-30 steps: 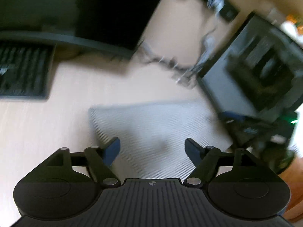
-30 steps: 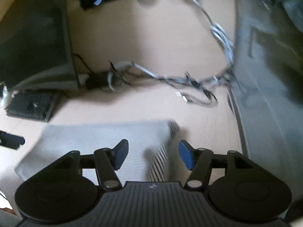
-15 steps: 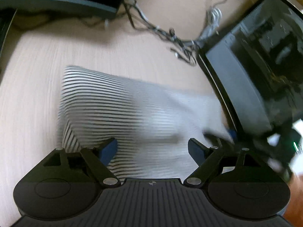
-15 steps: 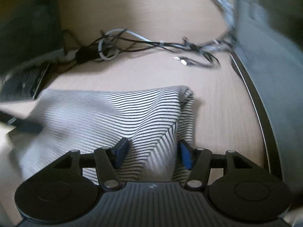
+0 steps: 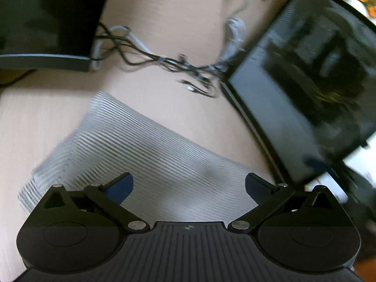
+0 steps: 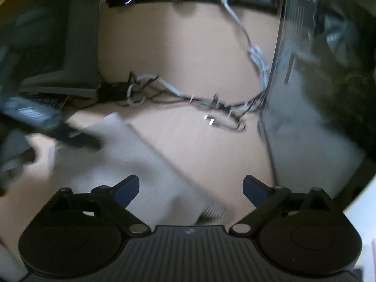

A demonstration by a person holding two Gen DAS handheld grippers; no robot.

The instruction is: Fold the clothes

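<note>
- One striped garment (image 5: 150,155) lies folded flat on the wooden desk (image 5: 178,108), long axis running diagonally from far-left to near-right in the left wrist view.
- Left gripper (image 5: 189,185): jaws just opened wide, hovering over the garment's near edge, nothing pinched.
- Right gripper (image 6: 190,186): jaws also just opened, wide apart above the garment's (image 6: 122,164) near-right corner, empty.
- Two monitors: one (image 5: 305,82) right, one (image 5: 44,23) left.
- One cable tangle (image 5: 178,65) behind.

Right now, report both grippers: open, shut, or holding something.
Left gripper: open, jaws just widened, nothing gripped; the striped cloth lies below.
Right gripper: open, jaws just widened, holding nothing.
</note>
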